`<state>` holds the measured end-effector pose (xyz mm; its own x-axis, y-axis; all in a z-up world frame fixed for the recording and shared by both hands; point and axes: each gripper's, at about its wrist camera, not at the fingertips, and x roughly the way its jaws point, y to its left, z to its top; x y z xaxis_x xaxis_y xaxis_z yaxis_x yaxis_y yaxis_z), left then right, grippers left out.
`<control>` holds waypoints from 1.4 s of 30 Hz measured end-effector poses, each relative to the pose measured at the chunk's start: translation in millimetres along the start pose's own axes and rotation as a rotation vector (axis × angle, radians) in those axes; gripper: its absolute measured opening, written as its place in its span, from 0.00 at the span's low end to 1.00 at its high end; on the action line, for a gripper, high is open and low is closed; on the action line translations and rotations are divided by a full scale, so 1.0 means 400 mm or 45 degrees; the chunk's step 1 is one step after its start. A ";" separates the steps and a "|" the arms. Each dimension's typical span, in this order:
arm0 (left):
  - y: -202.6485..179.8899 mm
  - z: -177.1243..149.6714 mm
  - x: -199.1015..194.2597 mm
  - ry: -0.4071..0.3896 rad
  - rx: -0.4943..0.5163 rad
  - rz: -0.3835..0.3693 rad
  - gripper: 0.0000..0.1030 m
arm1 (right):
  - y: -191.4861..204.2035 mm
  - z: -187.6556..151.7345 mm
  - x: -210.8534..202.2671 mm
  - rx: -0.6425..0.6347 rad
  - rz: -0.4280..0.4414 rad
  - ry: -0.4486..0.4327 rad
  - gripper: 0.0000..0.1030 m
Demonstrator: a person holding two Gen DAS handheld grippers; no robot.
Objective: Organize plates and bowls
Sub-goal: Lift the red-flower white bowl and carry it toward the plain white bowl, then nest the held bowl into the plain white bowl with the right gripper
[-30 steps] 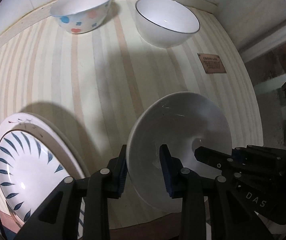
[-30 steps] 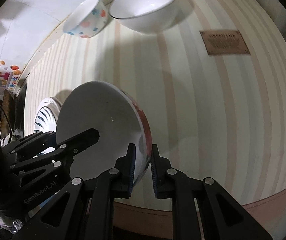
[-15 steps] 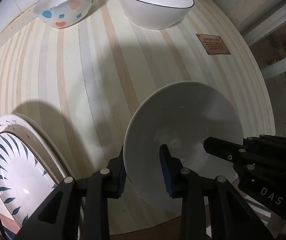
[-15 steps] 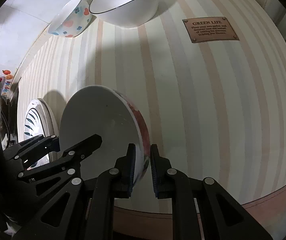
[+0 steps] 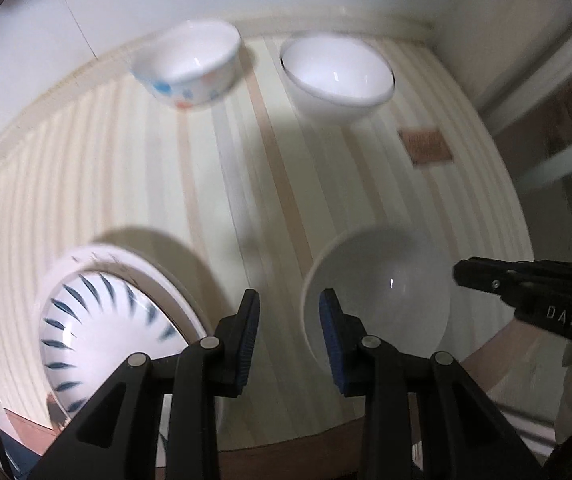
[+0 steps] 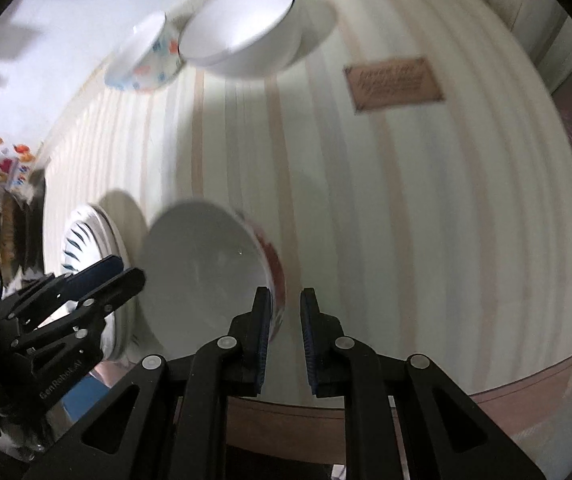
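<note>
From my left: blue-feathered white plate (image 5: 97,320) near-left on the striped tablecloth (image 5: 213,200), my left gripper (image 5: 289,332) spread and empty, red-patterned white bowl (image 5: 378,296) resting near-right, my right gripper (image 6: 285,336) parted, rim between its fingers.

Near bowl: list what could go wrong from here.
1. The near bowl sits close to the front edge of the table, and its rim lies between the fingers of the open left claw. A sideways pull could drag it off.
2. The right claw appears to straddle the opposite rim, so it could snag the same way.
</note>
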<state>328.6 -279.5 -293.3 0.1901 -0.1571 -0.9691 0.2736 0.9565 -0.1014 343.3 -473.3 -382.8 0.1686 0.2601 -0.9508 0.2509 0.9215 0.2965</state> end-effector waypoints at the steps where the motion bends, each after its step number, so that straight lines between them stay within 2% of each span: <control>1: 0.007 0.020 -0.009 -0.020 -0.012 -0.005 0.28 | -0.001 0.013 -0.015 -0.002 -0.007 -0.020 0.17; 4: 0.013 0.084 -0.009 -0.053 -0.044 -0.027 0.30 | -0.008 0.059 -0.047 0.013 0.022 -0.068 0.21; 6: 0.031 0.138 -0.002 -0.072 -0.070 -0.033 0.30 | -0.014 0.104 -0.058 0.024 0.048 -0.093 0.37; 7: 0.039 0.183 0.015 -0.076 -0.094 -0.040 0.30 | -0.017 0.129 -0.060 0.029 0.061 -0.106 0.39; 10: 0.054 0.272 0.070 -0.040 -0.153 -0.079 0.30 | -0.033 0.220 -0.051 0.069 0.094 -0.156 0.40; 14: 0.068 0.378 0.160 0.018 -0.204 -0.131 0.30 | -0.063 0.334 -0.003 0.146 0.142 -0.168 0.40; 19: 0.069 0.433 0.240 0.077 -0.220 -0.177 0.30 | -0.061 0.412 0.065 0.167 0.196 -0.138 0.40; 20: 0.066 0.437 0.248 0.073 -0.216 -0.179 0.30 | -0.055 0.424 0.082 0.164 0.201 -0.129 0.36; 21: 0.063 0.437 0.248 0.060 -0.204 -0.186 0.27 | -0.049 0.427 0.095 0.157 0.204 -0.124 0.26; 22: 0.057 0.437 0.247 0.049 -0.193 -0.188 0.25 | -0.041 0.435 0.109 0.097 0.245 -0.073 0.22; 24: 0.041 0.437 0.246 0.029 -0.161 -0.143 0.24 | -0.025 0.448 0.127 0.072 0.205 -0.077 0.17; 28: 0.030 0.426 0.229 0.000 -0.121 -0.109 0.24 | -0.003 0.455 0.132 0.017 0.155 -0.101 0.16; 33: 0.014 0.411 0.181 -0.045 -0.111 -0.114 0.24 | 0.009 0.438 0.122 -0.012 0.164 -0.102 0.15; 37: 0.001 0.391 0.128 -0.078 -0.076 -0.120 0.24 | 0.029 0.393 0.069 -0.040 0.177 -0.123 0.15; 42: 0.000 0.315 0.033 -0.114 -0.047 -0.140 0.24 | 0.039 0.322 -0.022 -0.064 0.186 -0.157 0.16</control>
<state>450.1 -312.6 -277.8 0.2443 -0.2813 -0.9280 0.2631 0.9403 -0.2158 468.4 -498.4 -358.2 0.3162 0.3577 -0.8787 0.1680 0.8905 0.4229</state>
